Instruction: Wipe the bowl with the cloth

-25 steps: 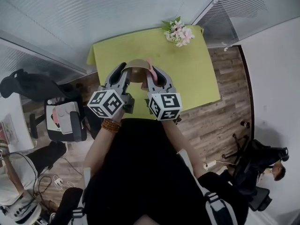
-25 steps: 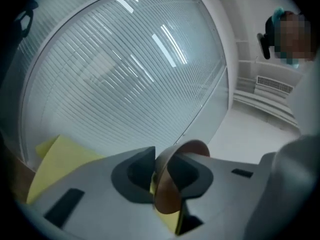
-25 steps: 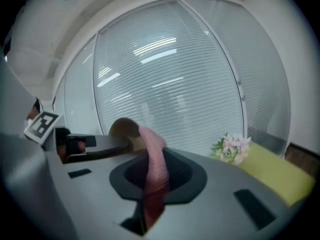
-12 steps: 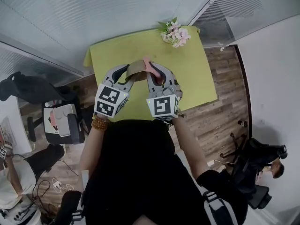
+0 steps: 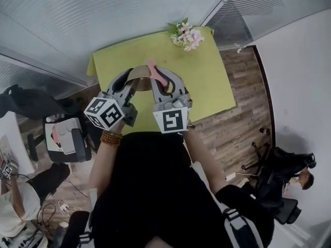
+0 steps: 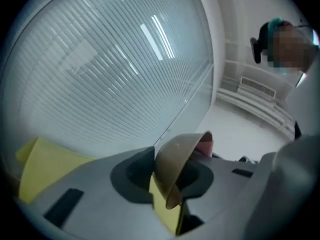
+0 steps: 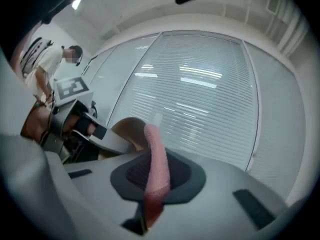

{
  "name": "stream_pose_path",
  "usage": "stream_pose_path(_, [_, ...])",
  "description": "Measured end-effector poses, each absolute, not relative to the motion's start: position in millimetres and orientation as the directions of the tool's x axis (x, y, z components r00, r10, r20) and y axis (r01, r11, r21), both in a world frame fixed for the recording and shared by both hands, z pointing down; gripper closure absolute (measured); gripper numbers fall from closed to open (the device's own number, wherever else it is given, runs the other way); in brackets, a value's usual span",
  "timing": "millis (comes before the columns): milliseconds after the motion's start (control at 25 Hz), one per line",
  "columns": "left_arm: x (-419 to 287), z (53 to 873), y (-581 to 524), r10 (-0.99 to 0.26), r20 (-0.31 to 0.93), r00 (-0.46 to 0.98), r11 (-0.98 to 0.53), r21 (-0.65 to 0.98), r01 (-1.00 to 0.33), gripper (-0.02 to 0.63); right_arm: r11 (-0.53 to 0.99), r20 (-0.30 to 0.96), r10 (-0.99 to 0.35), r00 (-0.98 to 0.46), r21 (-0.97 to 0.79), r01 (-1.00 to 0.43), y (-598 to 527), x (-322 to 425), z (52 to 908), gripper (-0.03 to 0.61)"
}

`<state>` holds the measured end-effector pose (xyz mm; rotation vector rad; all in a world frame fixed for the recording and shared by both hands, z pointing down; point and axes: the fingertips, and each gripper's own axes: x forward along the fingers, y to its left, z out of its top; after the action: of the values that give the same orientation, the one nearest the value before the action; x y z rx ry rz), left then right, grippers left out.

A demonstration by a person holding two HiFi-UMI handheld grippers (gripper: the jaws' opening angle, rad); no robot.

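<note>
Over a green table, the left gripper, jaws just closing, pinches the rim of a brown bowl; the right gripper clamps a pink cloth.

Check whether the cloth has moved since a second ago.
Yes, a little. In the head view the cloth has shifted toward the table's far edge, and its tip now pokes past the bowl's rim.

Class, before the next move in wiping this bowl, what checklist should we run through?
1. Hold of left gripper on bowl: ok; jaws have just been closing, rim between them.
2. Hold of right gripper on cloth: ok, shut.
3. Contact of cloth with bowl: cannot tell.
4. Lift of bowl off table: ok.
5. Clearance from flowers: ok, at far table corner.
</note>
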<state>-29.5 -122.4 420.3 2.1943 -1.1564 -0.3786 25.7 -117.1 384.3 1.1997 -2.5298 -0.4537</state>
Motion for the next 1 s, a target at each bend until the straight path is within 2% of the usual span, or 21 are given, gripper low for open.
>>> stream_pose_path(80, [-38,418,-121,-0.841,-0.037,0.540,-0.396,0.722,-0.567,0.531,0.611,0.106,-0.782,-0.614,0.324,-0.722,-117,22,381,0.557])
stream_pose_path(280, [-52,407,-115,-0.849,-0.201,0.489,-0.415,0.826,-0.381,0.515,0.605,-0.059,-0.790,-0.610,0.083,-0.792,-107,18,365,0.554])
stream_pose_path(360, [-48,410,-117,-0.825,-0.208,0.526,-0.437,0.824,-0.360,0.514,0.612,-0.023,-0.790,-0.613,0.048,-0.790,-108,22,371,0.551])
stream_pose_path(440, [-37,419,-116,-0.752,-0.125,0.648,-0.497,0.753,-0.431,0.508,0.644,0.067,-0.765,-0.641,0.036,-0.764,-116,24,385,0.545])
stream_pose_path(520, [-24,433,-108,-0.643,0.073,0.763,-0.608,0.557,-0.566,0.502,0.688,0.152,-0.723,-0.674,0.075,-0.721,-122,23,399,0.549])
stream_pose_path(600, [-11,443,-108,-0.609,0.275,0.744,-0.682,0.297,-0.668,0.460,0.716,0.238,-0.697,-0.676,0.255,-0.650,-124,25,406,0.549])
stream_pose_path(720, [1,447,-118,-0.650,0.421,0.633,-0.679,0.052,-0.732,0.481,0.688,0.324,-0.699,-0.638,0.550,-0.473,-115,19,415,0.551])
stream_pose_path(760, [4,450,-120,-0.652,0.445,0.614,-0.673,0.033,-0.739,0.524,0.671,0.324,-0.706,-0.629,0.591,-0.448,-112,16,416,0.549])
stream_pose_path(1000, [7,464,-115,-0.611,0.494,0.619,-0.691,0.050,-0.721,0.520,0.659,0.316,-0.732,-0.603,0.555,-0.509,-105,21,427,0.552])
